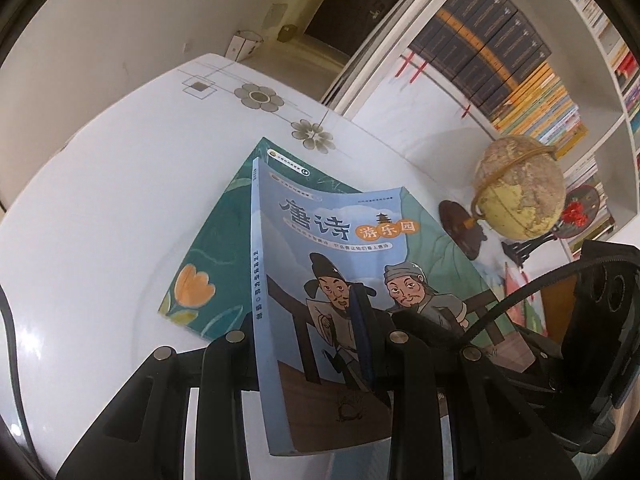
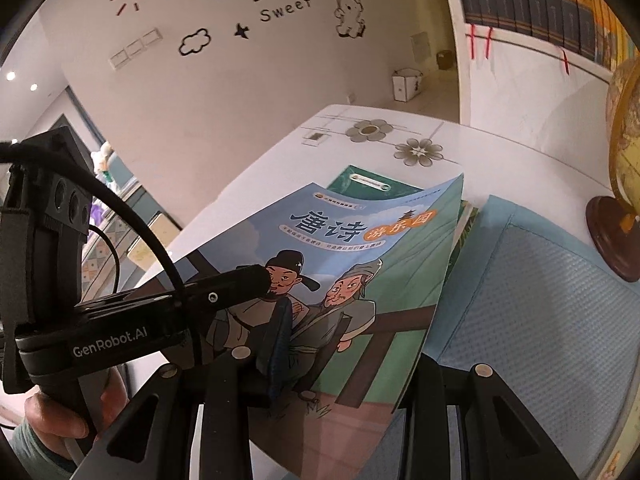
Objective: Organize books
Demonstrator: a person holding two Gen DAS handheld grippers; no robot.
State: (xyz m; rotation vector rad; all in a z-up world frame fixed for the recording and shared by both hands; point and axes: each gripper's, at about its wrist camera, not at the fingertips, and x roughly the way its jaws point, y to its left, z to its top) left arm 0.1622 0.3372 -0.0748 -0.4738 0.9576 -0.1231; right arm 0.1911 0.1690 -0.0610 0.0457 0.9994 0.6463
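Carrying a blue picture book over the worktop

Largest first: the white worktop (image 1: pixel 100 184) bears a green book (image 1: pixel 208 264) at twelve o'clock. Above it hangs the blue book (image 1: pixel 320 264), cover up, likely bound for that stack. Left tongs (image 1: pixel 308 344) and right tongs (image 2: pixel 256 360) both pinch its near edge, sharing the floppy weight.

Black tongs (image 2: pixel 276 320) marked "GenRobot.AI", silver screws, black cable, greenish sleeve (image 2: pixel 24 448)
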